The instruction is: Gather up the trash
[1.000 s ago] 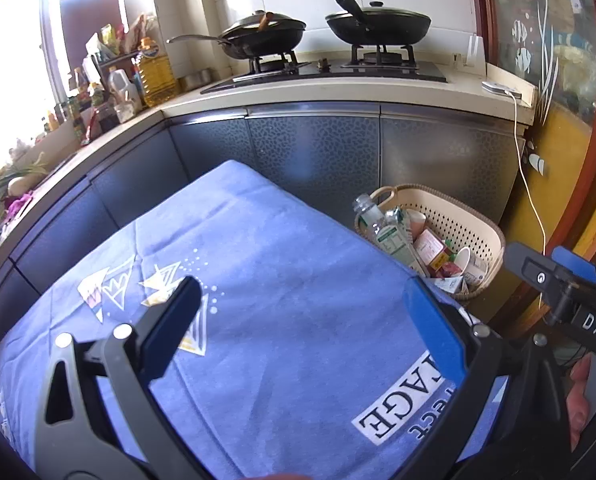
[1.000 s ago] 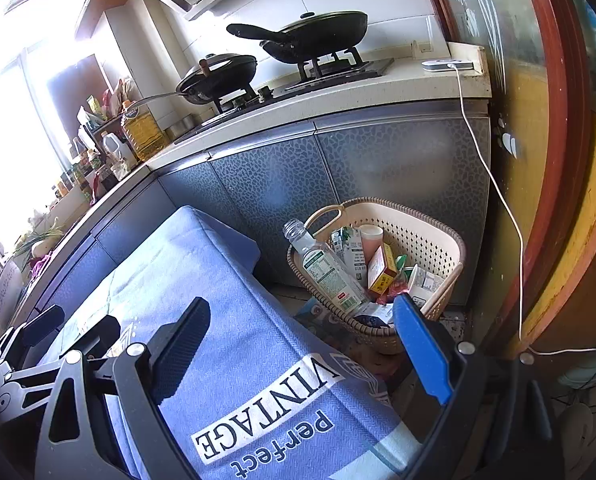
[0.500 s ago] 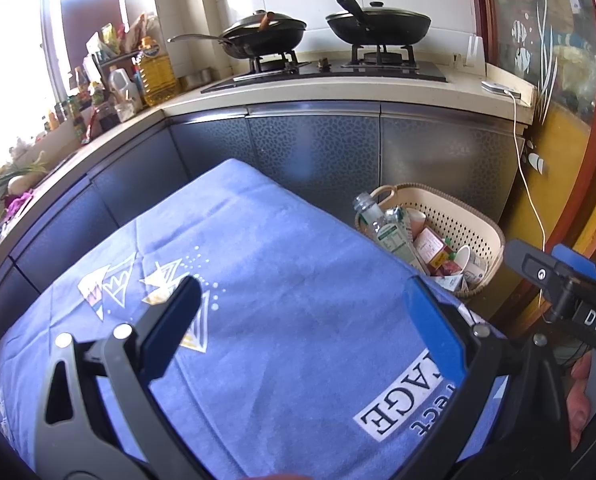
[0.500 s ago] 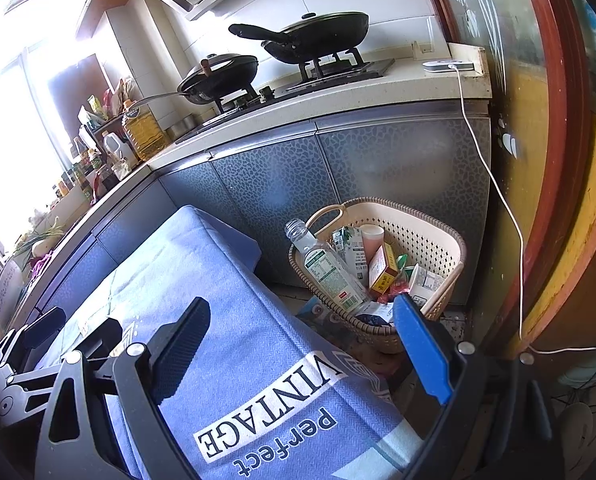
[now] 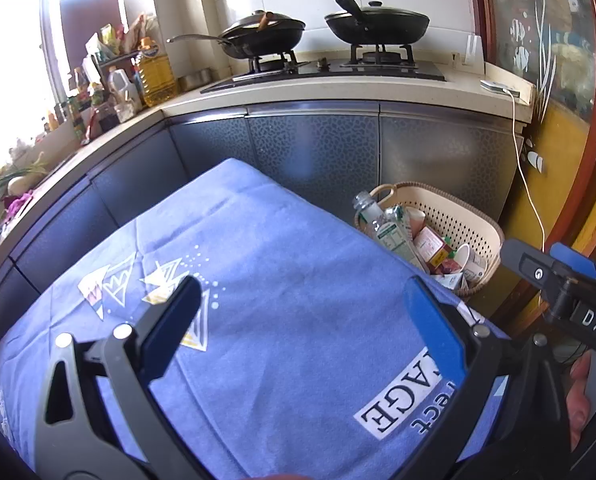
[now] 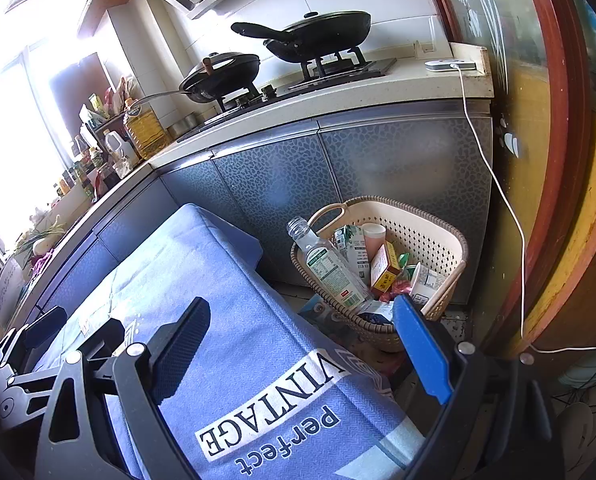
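A blue cloth (image 6: 234, 320) covers the bench and carries a white panel printed "VINTAGE" with "perfect" in blue letters beneath it; from the left wrist view only "AGE" and part of the smaller word show, along with a row of white and yellow triangle designs. The left hand-held gripper (image 5: 301, 324) hangs over the cloth with its two fingers spread wide apart and nothing between them. The right hand-held gripper (image 6: 301, 344) is likewise spread wide and empty, and in the left wrist view its black body shows the letters "DAS". The trash sits off the far corner of the bench in a cream perforated basket (image 6: 429, 236) on the floor — a clear plastic bottle (image 6: 329, 268) with a green and white label leans against the rim, beside a carton, an orange and yellow box (image 6: 383, 270) and paper cups; the small print on them is too fine to read. Two black pans rest on the stove behind, and a bottle of yellow cooking oil (image 6: 144, 128) stands on the counter. Compared with half a second and one second ago, nothing has visibly shifted — both grippers hold the same pose and the basket's contents lie as they did.
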`<action>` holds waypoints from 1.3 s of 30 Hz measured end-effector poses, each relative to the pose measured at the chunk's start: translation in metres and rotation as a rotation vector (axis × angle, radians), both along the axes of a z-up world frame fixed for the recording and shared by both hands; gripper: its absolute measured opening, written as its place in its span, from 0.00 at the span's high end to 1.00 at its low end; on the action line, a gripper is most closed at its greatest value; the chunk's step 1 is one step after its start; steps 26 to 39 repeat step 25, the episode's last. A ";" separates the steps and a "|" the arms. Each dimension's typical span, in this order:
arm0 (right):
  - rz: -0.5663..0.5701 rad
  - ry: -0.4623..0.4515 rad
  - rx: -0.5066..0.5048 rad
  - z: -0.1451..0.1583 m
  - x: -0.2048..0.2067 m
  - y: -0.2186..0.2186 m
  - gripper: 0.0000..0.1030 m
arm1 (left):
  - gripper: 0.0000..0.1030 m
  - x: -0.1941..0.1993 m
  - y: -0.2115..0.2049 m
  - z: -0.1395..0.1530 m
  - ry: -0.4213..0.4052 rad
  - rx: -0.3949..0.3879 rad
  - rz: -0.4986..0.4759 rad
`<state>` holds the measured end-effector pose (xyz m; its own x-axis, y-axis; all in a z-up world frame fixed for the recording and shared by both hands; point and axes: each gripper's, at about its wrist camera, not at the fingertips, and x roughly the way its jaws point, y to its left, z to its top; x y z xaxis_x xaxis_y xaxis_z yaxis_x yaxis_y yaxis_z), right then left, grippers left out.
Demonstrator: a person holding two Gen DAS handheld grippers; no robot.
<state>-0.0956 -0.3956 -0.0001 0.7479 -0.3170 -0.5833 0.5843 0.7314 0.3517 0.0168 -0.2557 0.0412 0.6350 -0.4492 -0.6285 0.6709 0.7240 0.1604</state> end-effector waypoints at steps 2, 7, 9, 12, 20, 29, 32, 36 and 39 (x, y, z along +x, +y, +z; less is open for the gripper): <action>0.000 0.000 0.001 0.000 0.000 0.000 0.11 | 0.06 0.000 0.000 0.000 -0.002 -0.001 0.000; -0.001 -0.001 -0.002 0.000 0.000 0.002 0.11 | 0.06 -0.001 0.000 0.000 -0.008 0.001 0.004; -0.001 -0.002 -0.003 0.000 0.000 0.002 0.11 | 0.06 -0.002 0.000 0.001 -0.012 0.001 0.005; 0.001 -0.001 -0.003 0.001 0.000 0.002 0.11 | 0.06 -0.003 0.000 0.001 -0.017 -0.010 0.002; -0.006 -0.008 0.002 0.004 -0.001 0.002 0.11 | 0.06 -0.007 0.000 0.004 -0.037 -0.011 -0.008; -0.006 -0.009 0.000 0.006 -0.001 0.004 0.11 | 0.06 -0.006 -0.002 0.002 -0.015 -0.003 -0.012; -0.006 -0.009 0.000 0.006 -0.001 0.004 0.11 | 0.06 -0.006 -0.002 0.002 -0.015 -0.003 -0.012; -0.006 -0.009 0.000 0.006 -0.001 0.004 0.11 | 0.06 -0.006 -0.002 0.002 -0.015 -0.003 -0.012; -0.006 -0.009 0.000 0.006 -0.001 0.004 0.11 | 0.06 -0.006 -0.002 0.002 -0.015 -0.003 -0.012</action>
